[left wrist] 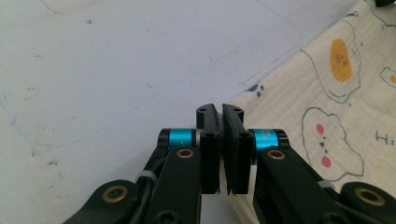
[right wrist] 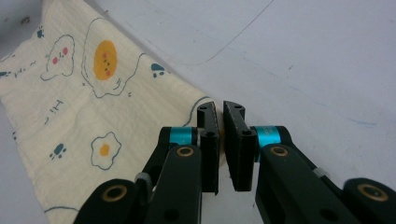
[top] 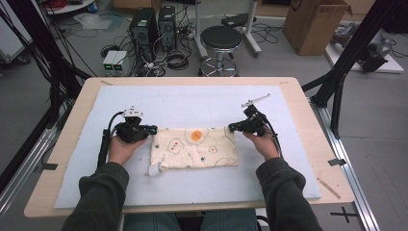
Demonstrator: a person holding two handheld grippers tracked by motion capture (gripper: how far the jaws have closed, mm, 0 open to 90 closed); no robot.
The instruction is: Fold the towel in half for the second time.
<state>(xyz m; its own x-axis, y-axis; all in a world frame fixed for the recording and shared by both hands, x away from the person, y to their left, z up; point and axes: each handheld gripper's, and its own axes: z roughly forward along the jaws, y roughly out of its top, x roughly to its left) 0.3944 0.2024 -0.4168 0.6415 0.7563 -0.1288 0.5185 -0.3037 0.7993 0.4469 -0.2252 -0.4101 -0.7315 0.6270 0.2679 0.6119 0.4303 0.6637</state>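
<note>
A wooden counter (top: 67, 144) is covered by a pale blue mat (top: 192, 103), and a cream cloth (top: 195, 148) printed with fried eggs is laid flat near the middle of this mat. The left gripper (top: 153, 129) is held at the far left corner of the cloth, and its fingers (left wrist: 208, 140) are pressed together on that corner. The right gripper (top: 232, 127) is held at the far right corner of the cloth, where its fingers (right wrist: 208, 140) are pinching the edge in the same way. A black stool (top: 221, 41) is seen on the floor beyond the cloth.
</note>
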